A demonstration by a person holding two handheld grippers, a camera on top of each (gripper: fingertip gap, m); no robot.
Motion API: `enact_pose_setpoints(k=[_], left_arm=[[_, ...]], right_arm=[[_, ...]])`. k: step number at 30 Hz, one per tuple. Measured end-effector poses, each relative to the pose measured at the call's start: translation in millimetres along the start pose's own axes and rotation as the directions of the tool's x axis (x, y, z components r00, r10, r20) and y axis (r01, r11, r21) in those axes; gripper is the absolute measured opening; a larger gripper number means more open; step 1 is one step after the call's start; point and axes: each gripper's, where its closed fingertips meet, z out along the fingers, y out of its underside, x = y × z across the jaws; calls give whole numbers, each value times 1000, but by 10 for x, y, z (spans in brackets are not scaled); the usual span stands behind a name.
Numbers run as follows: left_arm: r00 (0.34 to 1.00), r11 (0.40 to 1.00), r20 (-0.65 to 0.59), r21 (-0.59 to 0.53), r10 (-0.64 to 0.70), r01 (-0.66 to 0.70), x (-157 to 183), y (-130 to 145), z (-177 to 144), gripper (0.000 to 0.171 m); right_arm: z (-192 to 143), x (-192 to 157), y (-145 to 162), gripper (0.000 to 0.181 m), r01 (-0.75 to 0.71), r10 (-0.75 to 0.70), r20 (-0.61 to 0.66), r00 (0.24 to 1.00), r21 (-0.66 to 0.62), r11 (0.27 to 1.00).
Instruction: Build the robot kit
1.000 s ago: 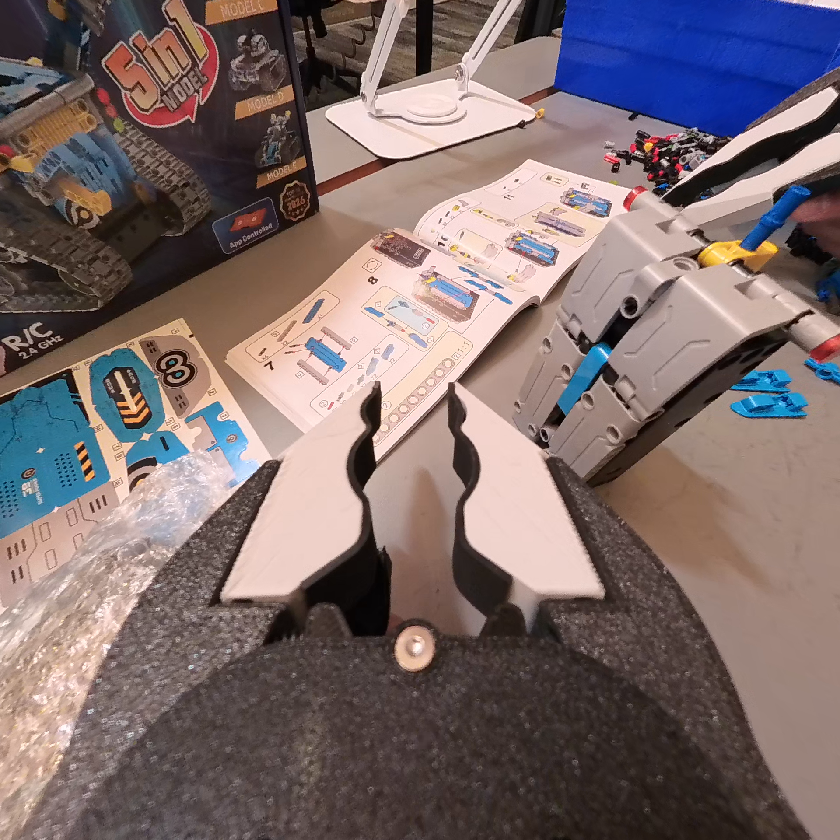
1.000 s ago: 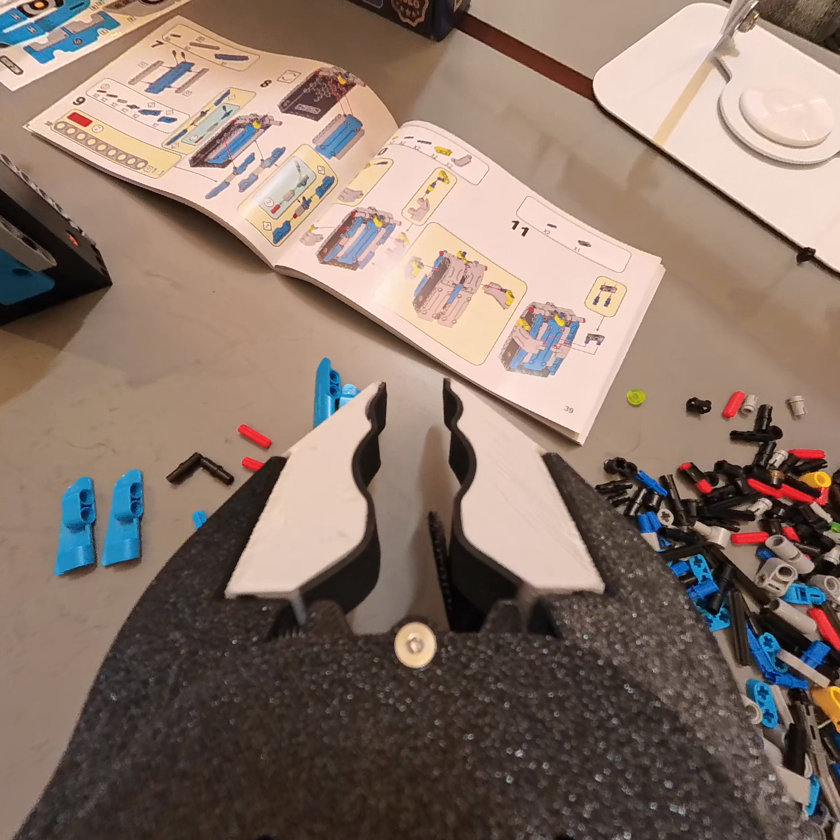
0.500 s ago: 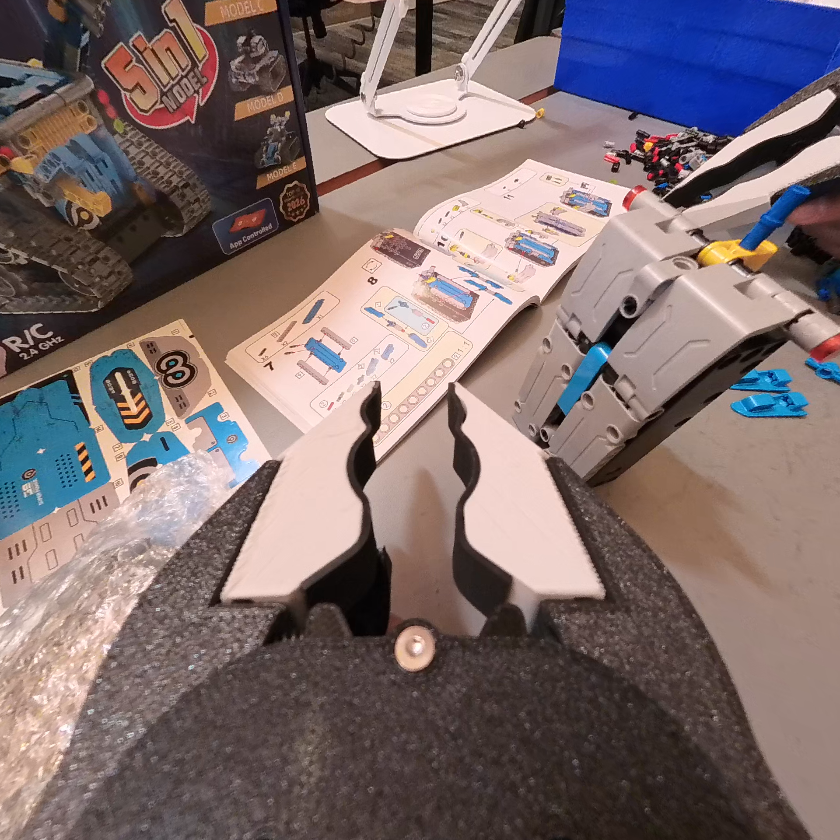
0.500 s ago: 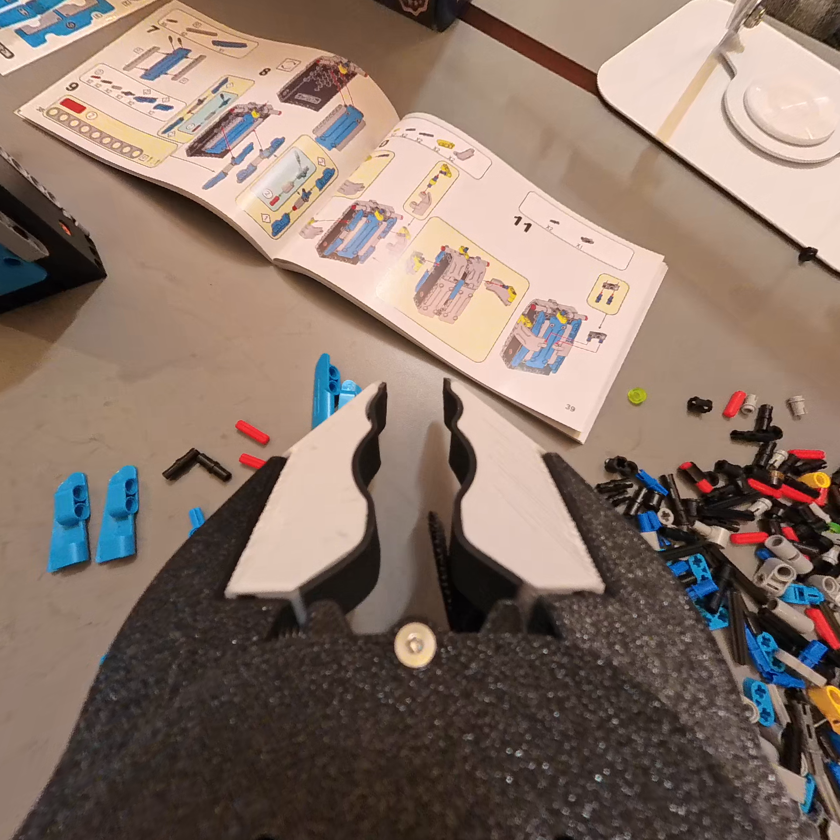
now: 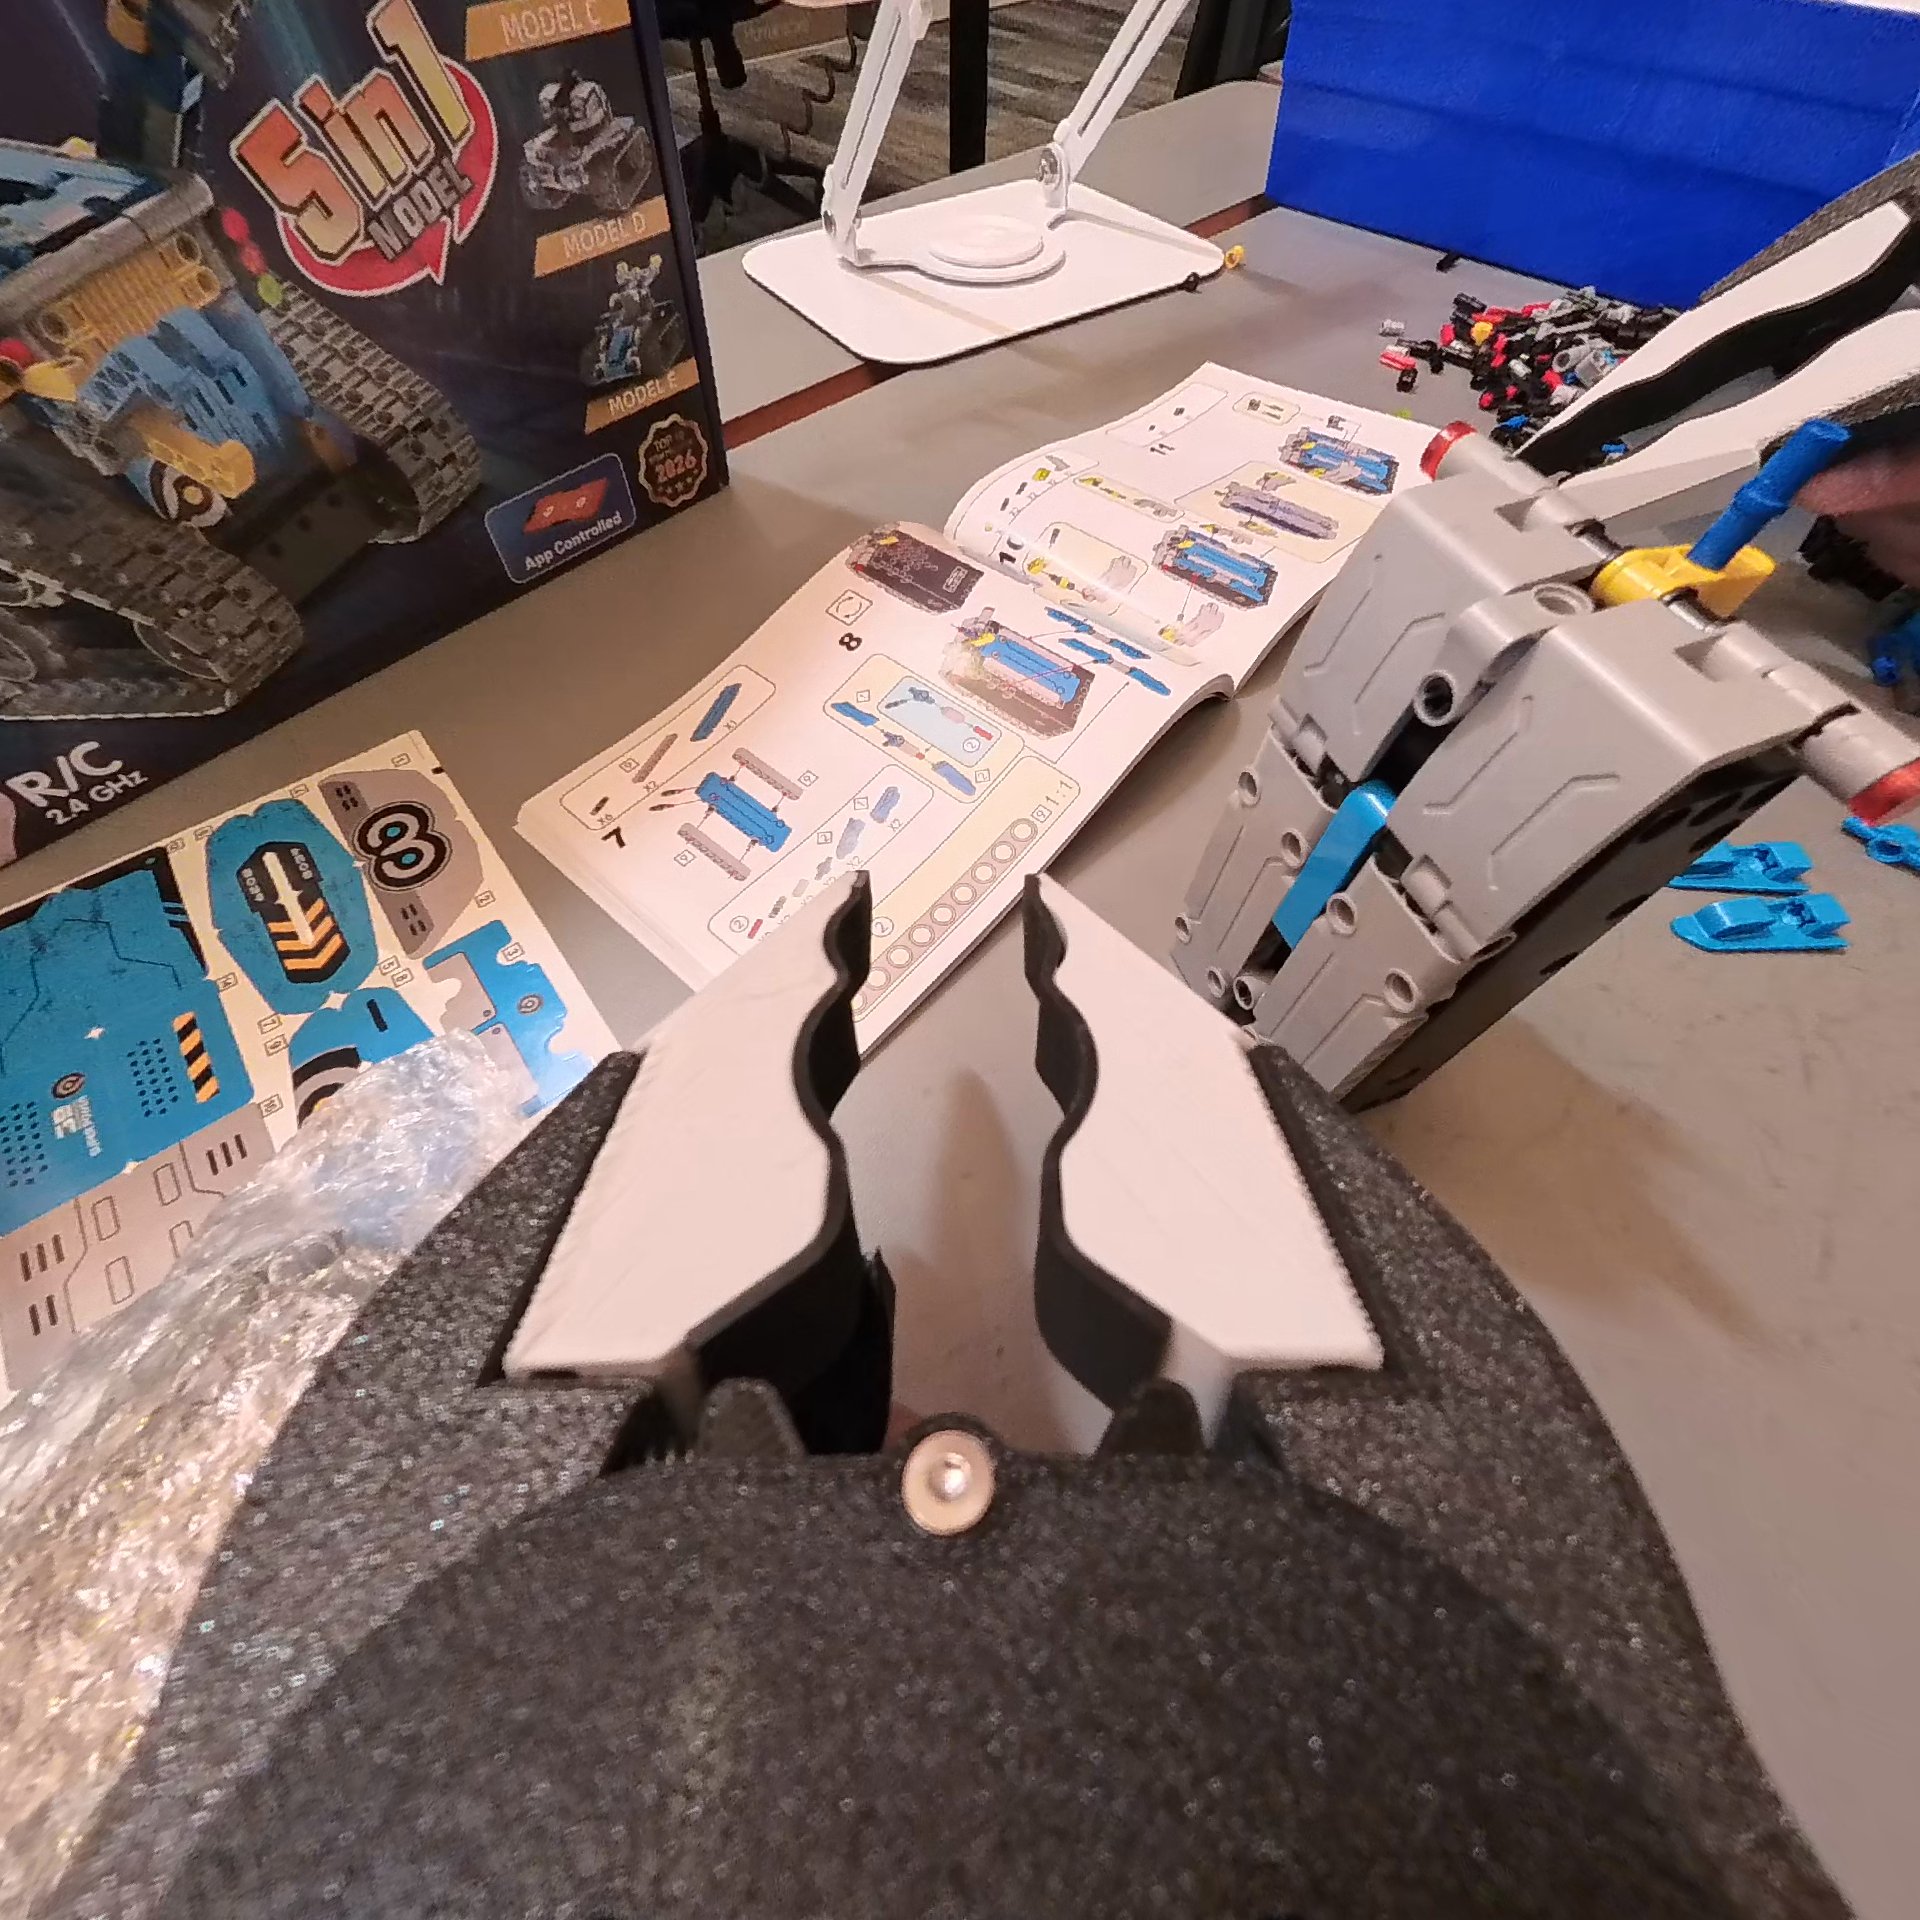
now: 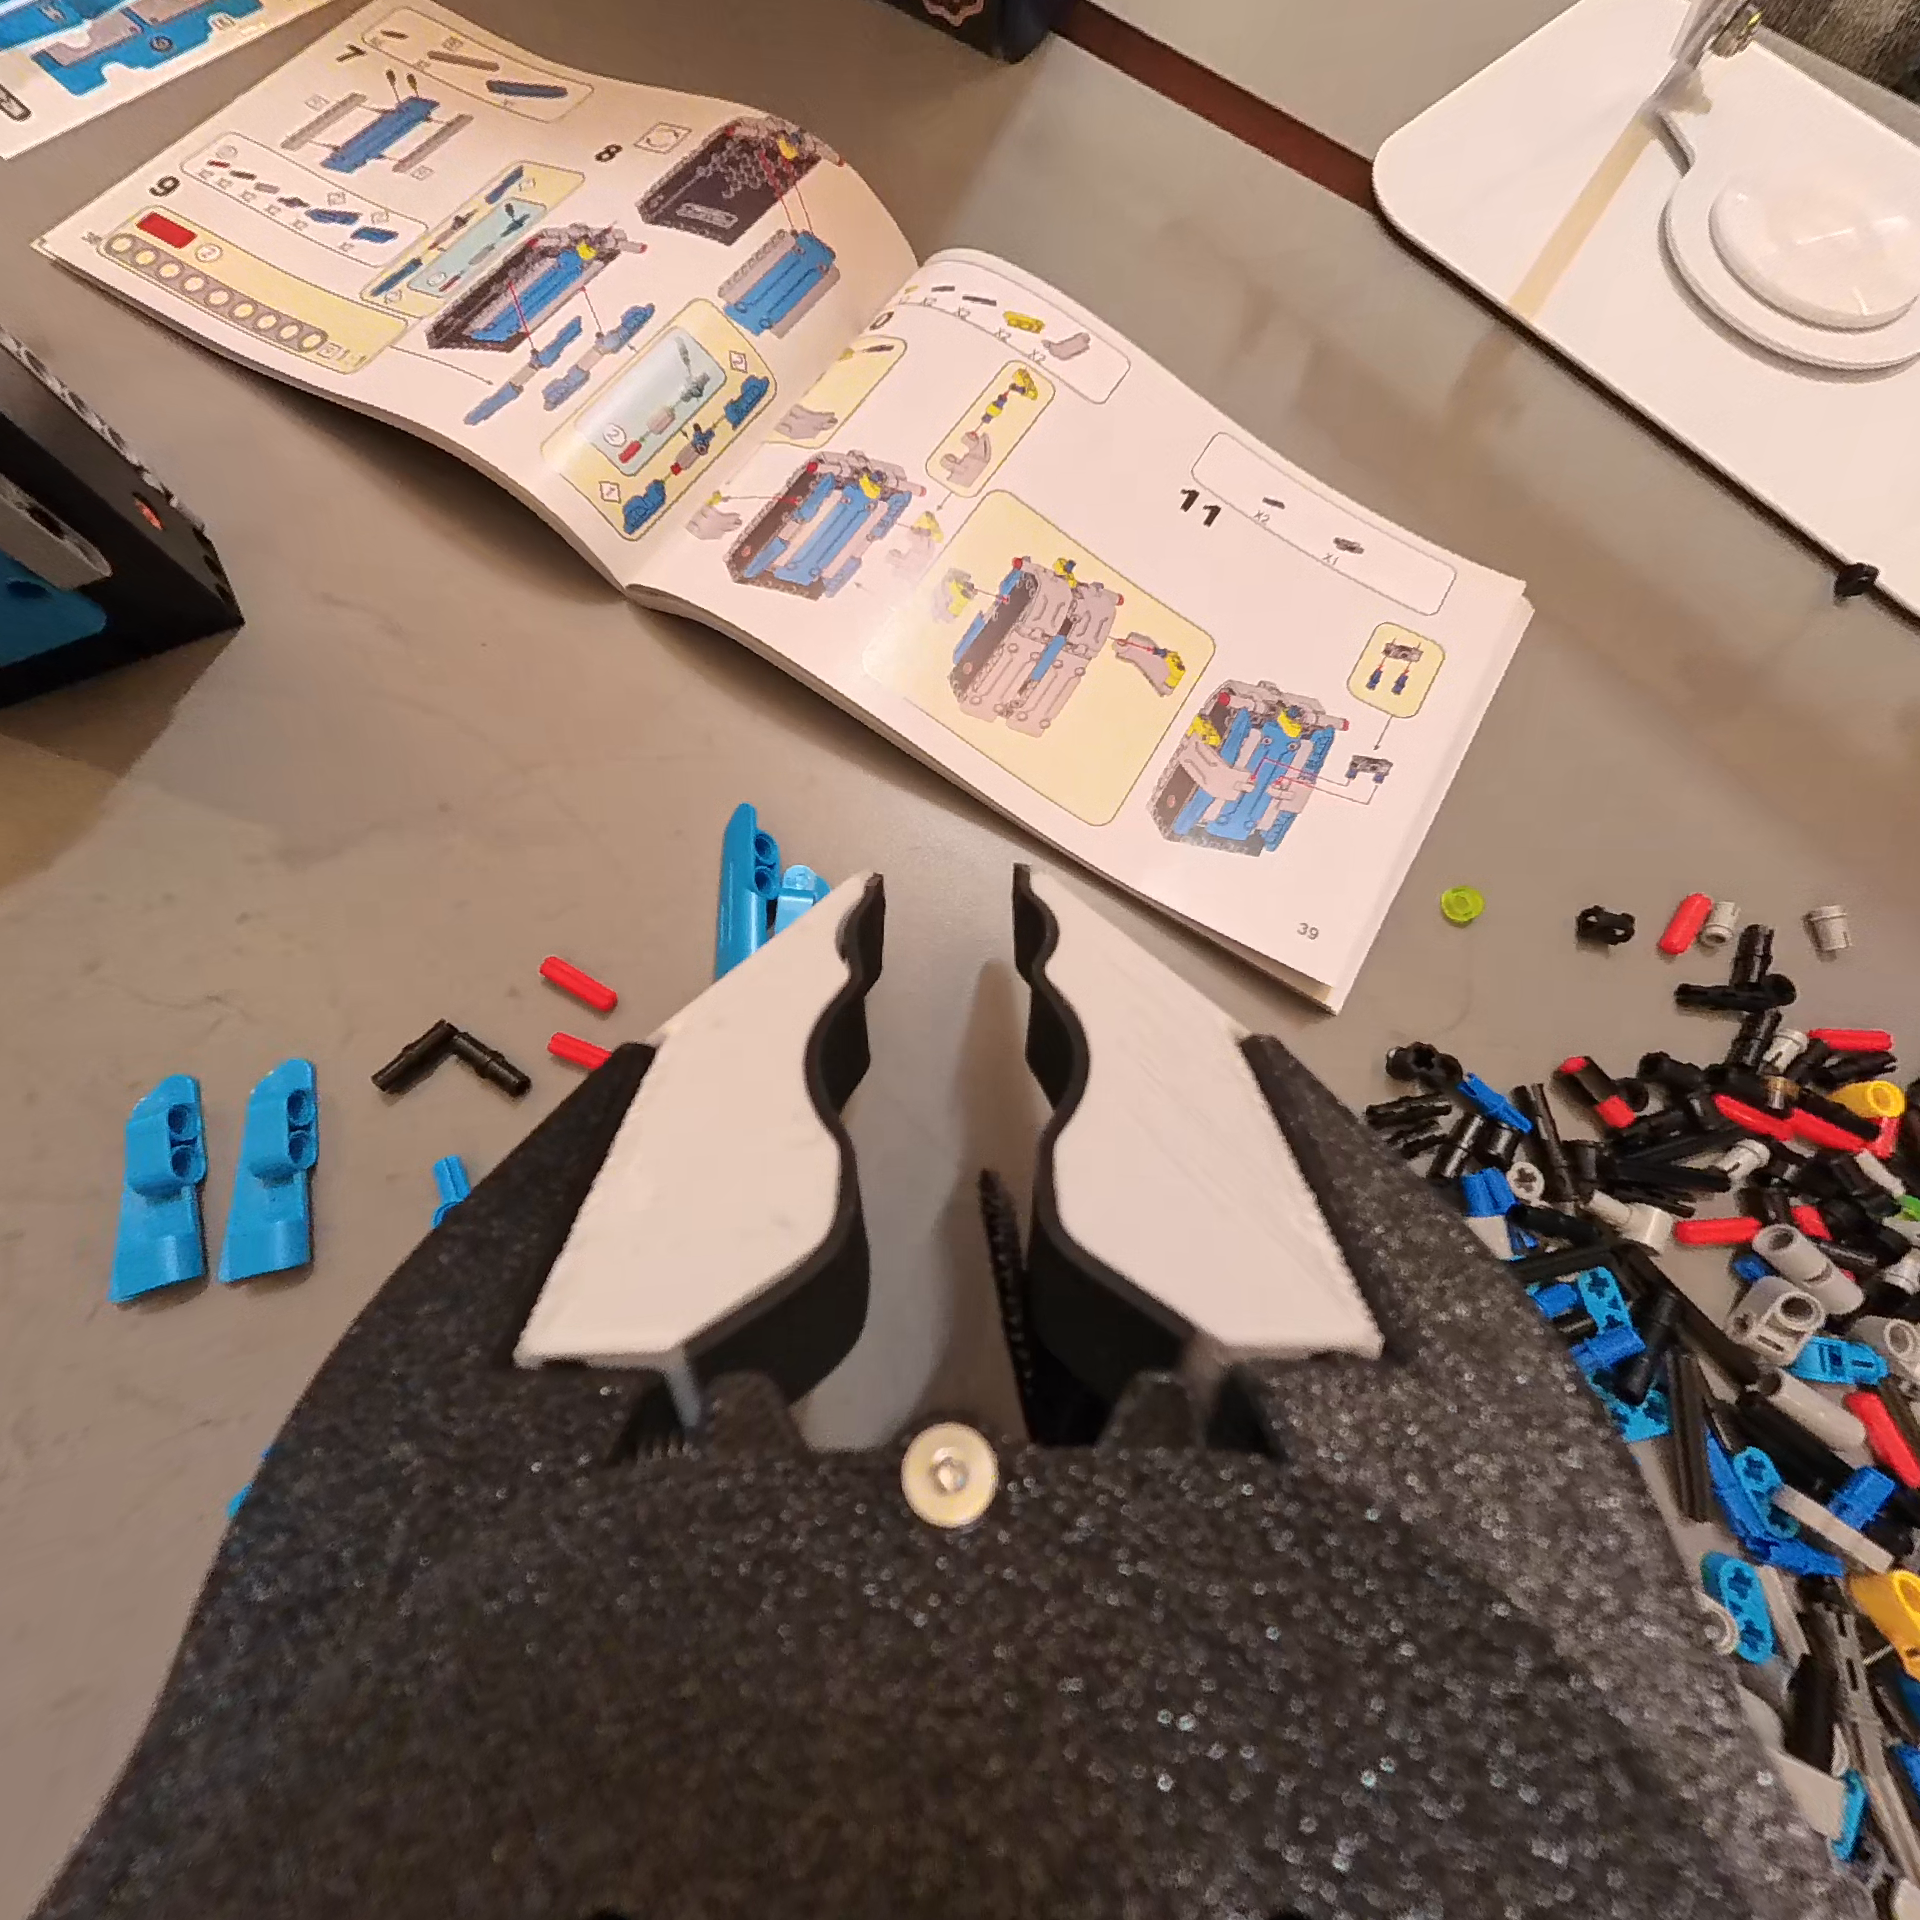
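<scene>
My left gripper (image 5: 943, 894) is open and empty, low over the grey table (image 5: 1558, 1299). A tilted grey, black and blue brick model (image 5: 1507, 790) rests on the table to its right, with a yellow connector (image 5: 1683, 574) and a blue axle (image 5: 1756, 499) on top. My right gripper (image 6: 948, 881) is open and empty, and hovers above bare table in front of an open instruction booklet (image 6: 831, 416). In the left wrist view its fingers (image 5: 1704, 416) reach in from the upper right, close above the model's top. Blue curved pieces (image 6: 208, 1174) lie to its left.
A pile of small black, red, blue and grey parts (image 6: 1714, 1195) lies at the right. A black model corner (image 6: 94, 582) shows at the left edge. A white stand base (image 6: 1714, 208), the toy box (image 5: 312, 364), a sticker sheet (image 5: 208, 987) and bubble wrap (image 5: 156, 1299) surround the booklet. Across from one pair of fingers to the other is roughly 25 centimeters.
My right gripper has shifted slightly, so the booklet and the blue pieces sit a little higher and more left in its view. My left gripper has not moved.
</scene>
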Motion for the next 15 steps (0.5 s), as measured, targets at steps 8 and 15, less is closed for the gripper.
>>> enact_pose_setpoints(k=[8,15], left_arm=[[1000,1000,-1,0,-1,1,0,1,1,29],[1000,1000,-2,-3,0,0,2,3,3,29]], right_arm=[[-242,-658,-43,26,112,-113,374,921,24,993],[-546,-687,271,25,360,-286,386,877,-134,923]])
